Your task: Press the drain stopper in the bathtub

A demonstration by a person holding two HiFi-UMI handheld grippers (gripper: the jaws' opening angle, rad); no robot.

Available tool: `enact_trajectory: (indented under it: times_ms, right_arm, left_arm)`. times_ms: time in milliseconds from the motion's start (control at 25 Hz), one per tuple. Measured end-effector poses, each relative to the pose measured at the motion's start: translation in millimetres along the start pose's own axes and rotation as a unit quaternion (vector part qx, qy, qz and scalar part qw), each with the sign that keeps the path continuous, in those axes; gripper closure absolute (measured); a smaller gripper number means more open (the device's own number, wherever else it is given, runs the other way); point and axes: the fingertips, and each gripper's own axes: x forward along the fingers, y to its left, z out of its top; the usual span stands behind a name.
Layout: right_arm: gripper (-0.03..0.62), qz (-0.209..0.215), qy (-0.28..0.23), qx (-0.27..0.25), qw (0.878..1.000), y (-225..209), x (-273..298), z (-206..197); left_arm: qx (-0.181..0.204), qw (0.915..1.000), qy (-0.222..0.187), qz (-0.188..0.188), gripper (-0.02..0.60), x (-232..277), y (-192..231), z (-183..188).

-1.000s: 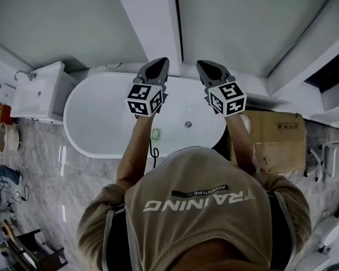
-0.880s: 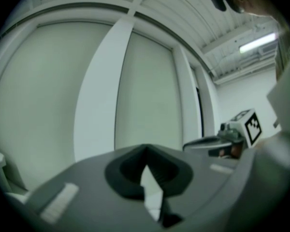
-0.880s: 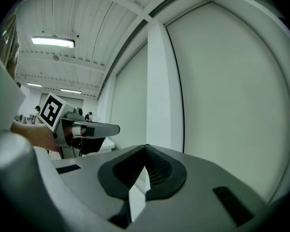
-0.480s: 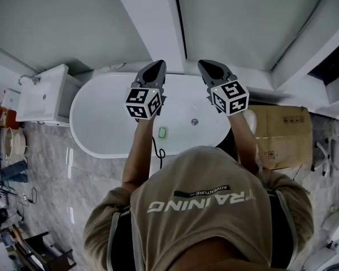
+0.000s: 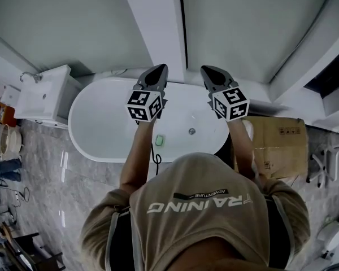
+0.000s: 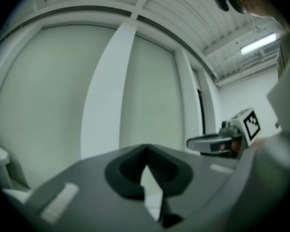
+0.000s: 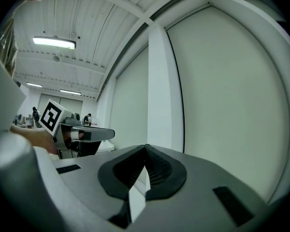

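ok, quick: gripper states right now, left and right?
Left gripper: closed, jaw tips together, holding nothing.
Right gripper: closed, jaw tips together, holding nothing.

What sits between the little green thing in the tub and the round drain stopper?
Nothing. In the head view, only bare white floor of the bathtub lies between the green object and the drain stopper.

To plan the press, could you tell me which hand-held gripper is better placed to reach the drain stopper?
Probably the right hand-held gripper: in the head view the drain stopper lies slightly nearer it than the left hand-held gripper. Both are shut.
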Motion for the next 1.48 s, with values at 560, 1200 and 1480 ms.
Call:
enact_trajectory:
  times_ms: [560,1200,1480]
  right_arm:
    - [0.588,-0.019,-0.001,0.013,1.000,-3.2,-14.1,-3.4]
    - [0.588,-0.024,0.014,0.016,0.999,6.5,-24.9,-20.1]
    - [0.588,-0.016,0.019,0.014,1.000,16.6,-17.1,-22.3]
  left_arm:
    - [0.000,0.9997,0.008,-0.022,0.580,-4.5,-10.5,-7.6]
    - [0.005,0.9989,0.008,-0.046,0.580,-1.3,-22.7,-8.5]
    - [0.008,0.9987,0.009,-0.049,0.580,-3.7,-17.1,-6.9]
